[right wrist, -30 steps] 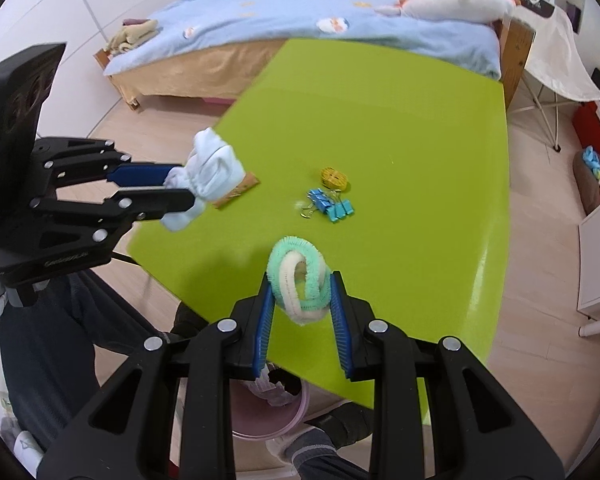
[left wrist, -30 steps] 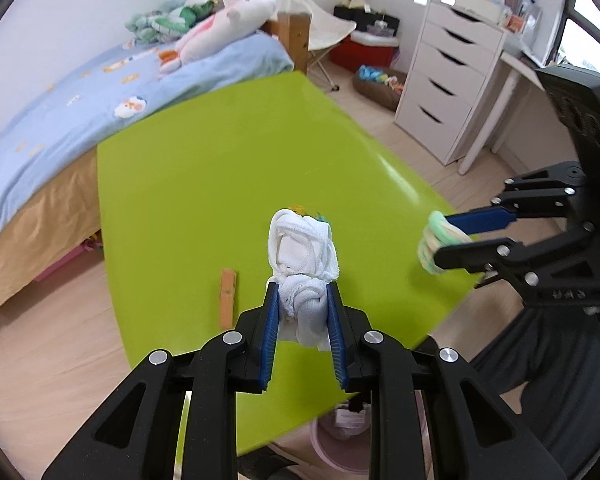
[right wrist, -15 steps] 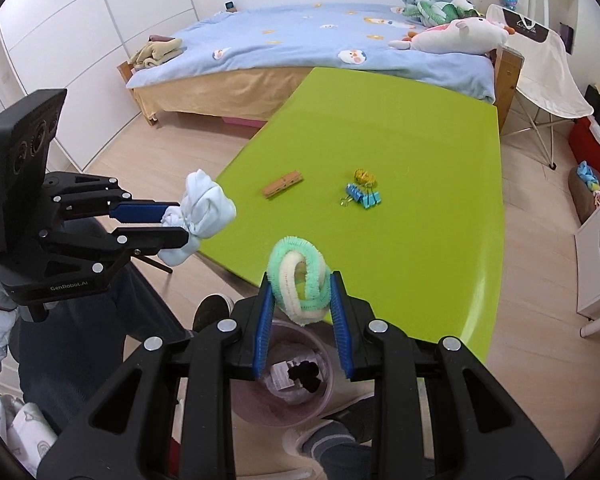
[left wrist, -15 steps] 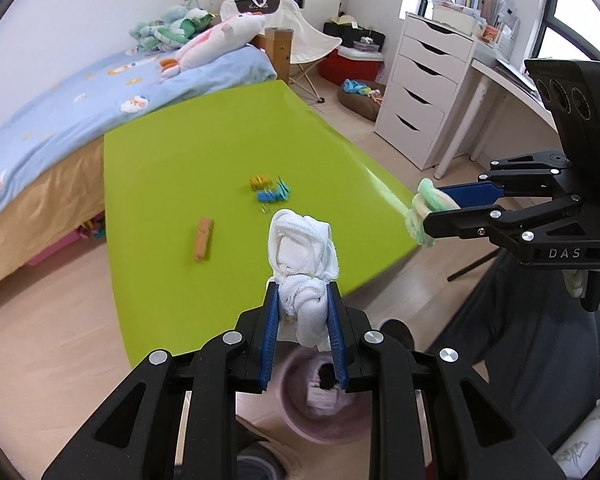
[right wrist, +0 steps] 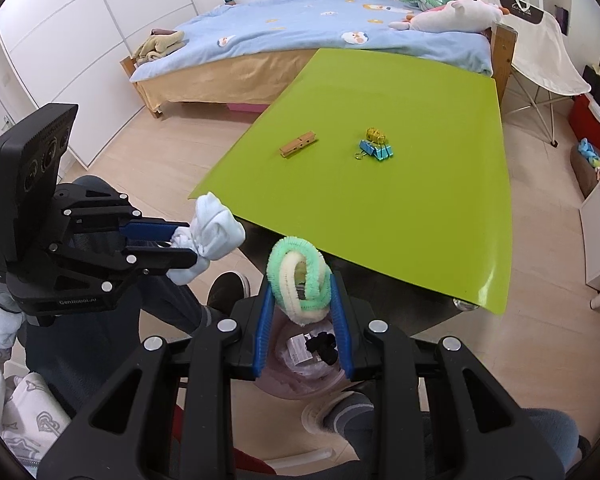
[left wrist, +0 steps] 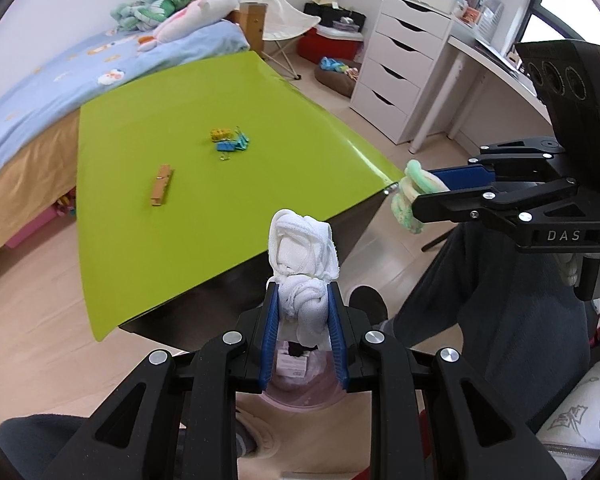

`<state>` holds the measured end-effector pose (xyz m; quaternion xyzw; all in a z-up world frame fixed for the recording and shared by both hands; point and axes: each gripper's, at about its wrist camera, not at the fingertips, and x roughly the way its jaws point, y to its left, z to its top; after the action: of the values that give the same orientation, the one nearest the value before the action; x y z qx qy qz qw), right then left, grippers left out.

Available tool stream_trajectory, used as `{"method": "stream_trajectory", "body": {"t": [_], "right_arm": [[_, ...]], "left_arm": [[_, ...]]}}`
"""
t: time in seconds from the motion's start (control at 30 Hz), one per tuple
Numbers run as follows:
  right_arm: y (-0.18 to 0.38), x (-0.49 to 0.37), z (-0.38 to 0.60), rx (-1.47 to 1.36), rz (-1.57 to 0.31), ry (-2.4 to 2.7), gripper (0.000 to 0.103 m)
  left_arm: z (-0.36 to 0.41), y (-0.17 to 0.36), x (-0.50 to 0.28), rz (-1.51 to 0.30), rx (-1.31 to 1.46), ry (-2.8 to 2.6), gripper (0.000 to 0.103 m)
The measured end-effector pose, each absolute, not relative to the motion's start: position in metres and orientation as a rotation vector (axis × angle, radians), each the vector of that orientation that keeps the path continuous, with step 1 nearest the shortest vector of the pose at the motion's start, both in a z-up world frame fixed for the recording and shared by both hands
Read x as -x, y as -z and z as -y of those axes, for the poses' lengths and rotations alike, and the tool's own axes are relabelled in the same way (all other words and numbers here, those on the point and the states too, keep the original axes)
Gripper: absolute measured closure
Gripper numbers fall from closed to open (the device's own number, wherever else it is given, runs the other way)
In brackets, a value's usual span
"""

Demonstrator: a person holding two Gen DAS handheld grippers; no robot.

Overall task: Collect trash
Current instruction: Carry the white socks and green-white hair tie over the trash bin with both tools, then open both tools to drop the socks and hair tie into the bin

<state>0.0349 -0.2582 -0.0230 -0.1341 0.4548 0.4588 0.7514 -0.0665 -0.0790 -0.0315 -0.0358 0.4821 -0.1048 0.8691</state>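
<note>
The left gripper (left wrist: 302,312) jaws, just easing apart, pinch a white cloth wad (left wrist: 303,256); the right gripper (right wrist: 302,300) jaws clamp a fuzzy ring (right wrist: 299,274). Both sit low-centre, above the pink bin (right wrist: 300,376).

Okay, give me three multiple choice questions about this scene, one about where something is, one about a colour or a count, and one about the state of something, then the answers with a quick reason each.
1. Where is the wooden clothespin?
A. on the green table
B. in the bin
C. on the bed

2. What colour is the table?
A. white
B. lime green
C. blue

3. What is the state of the right claw?
A. open and empty
B. shut on the fuzzy green-and-cream loop
C. shut on the clothespin

Answers: 1 A, it lies on the tabletop left of the binder clips. 2 B, the top is bright lime. 3 B, the fuzzy green-and-cream loop sits pinched between its blue pads above the pink bin.
</note>
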Motion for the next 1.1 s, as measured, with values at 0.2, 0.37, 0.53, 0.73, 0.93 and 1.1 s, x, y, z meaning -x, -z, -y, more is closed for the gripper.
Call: {"method": "stream_trajectory", "body": {"t": [0.2,0.37,0.53,0.73,0.93,1.1], "right_arm": [[0.024,-0.035,0.261,0.283,-0.999,-1.008,0.076],[0.028,-0.032,0.262,0.278,-1.011,-1.019,0.076],[0.031,-0.029,0.260,0.280,-1.023,-1.038,0.076],[0.032,-0.024,0.251,0.278,-1.032,-1.092,0.075],[0.035,-0.022,0.242,0.271,-1.041,-1.120,0.032],[0.038,-0.024,0.244,0.280,-1.037,-1.073,0.009]], "left_arm": [[0.079,0.036,0.065,-1.017,0.086,0.232,0.044],[0.072,0.036,0.066,-1.003,0.113,0.201,0.012],[0.063,0.031,0.070,-0.988,0.133,0.164,0.008],[0.051,0.023,0.075,-0.973,0.151,0.124,0.008],[0.043,0.018,0.078,-0.954,0.164,0.096,0.008],[0.039,0.021,0.079,-0.961,0.169,0.088,0.008]]}}
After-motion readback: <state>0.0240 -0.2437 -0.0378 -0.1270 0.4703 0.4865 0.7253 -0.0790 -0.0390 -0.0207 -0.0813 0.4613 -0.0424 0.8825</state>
